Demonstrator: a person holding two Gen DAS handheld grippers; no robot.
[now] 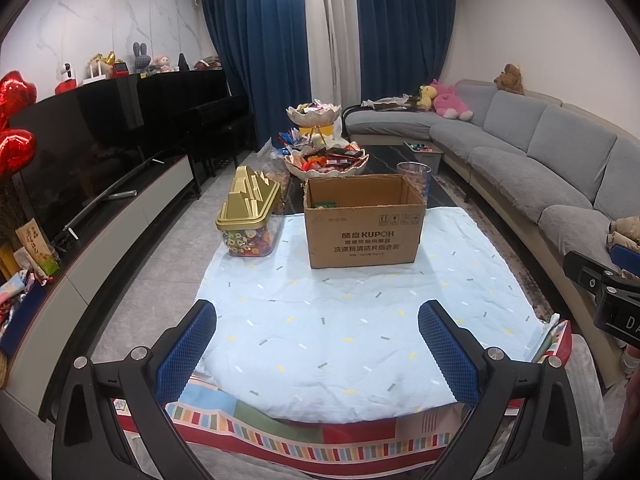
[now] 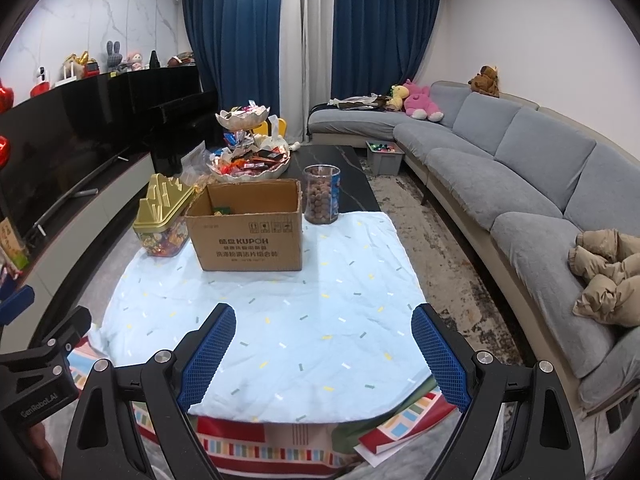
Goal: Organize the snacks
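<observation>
Left gripper (image 1: 318,350) low in the left wrist frame, blue pads spread wide, nothing between them. Right gripper (image 2: 324,354) likewise low in the right wrist frame, pads (image 2: 210,356) wide apart and bare. Both poised over a pale blue cloth (image 1: 340,320) with small coloured dashes, spread across the lower middle of each frame. Open cardboard box (image 1: 364,220) at frame centre, standing on the far part of the cloth, flaps up. Just left of it, a clear candy tub (image 1: 250,220) with a gold lid, full of bright wrapped sweets. Behind the box toward upper centre, a two-tier shell-shaped tray (image 1: 326,160) heaped with wrapped snacks. Right of the box in the right wrist frame, a clear jar (image 2: 322,194) of brown round snacks. Grey sofa (image 2: 520,168) along the right edge.
</observation>
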